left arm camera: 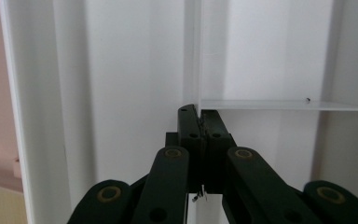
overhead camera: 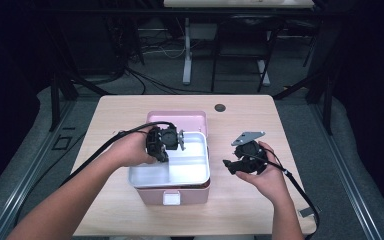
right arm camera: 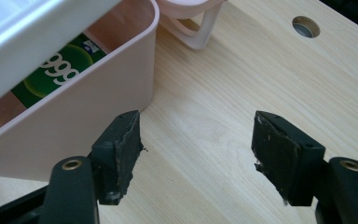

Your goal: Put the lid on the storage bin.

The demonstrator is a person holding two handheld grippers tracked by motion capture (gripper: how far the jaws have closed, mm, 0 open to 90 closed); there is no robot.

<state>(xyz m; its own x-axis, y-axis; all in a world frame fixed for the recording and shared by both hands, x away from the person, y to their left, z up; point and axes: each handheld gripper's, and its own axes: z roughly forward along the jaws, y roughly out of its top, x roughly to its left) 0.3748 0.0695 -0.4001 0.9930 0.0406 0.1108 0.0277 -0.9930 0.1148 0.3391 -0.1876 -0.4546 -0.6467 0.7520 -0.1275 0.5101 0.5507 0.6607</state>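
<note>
- Over the pink box [overhead camera: 172, 192] near the middle of the counter [overhead camera: 240, 107], the white tray [overhead camera: 192, 167] is pinched by the left gripper [overhead camera: 166, 150] at its inner divider [left arm camera: 193, 60].
- From the left gripper view, the jaws are seen pressed together on the thin divider wall, with very little plastic between the pads.
- Beside the box, the right gripper [right arm camera: 196, 154] is held spread, with nothing between its jaws and bare counter beneath it.
- A green packet [right arm camera: 58, 70] is seen inside the box, under the tray.
- A slip is judged likely, since the grip sits on a narrow, smooth edge.
- If the tray is tilted, a corner could be caught on the box rim and the box dragged, as it is not steadied by the right gripper.
</note>
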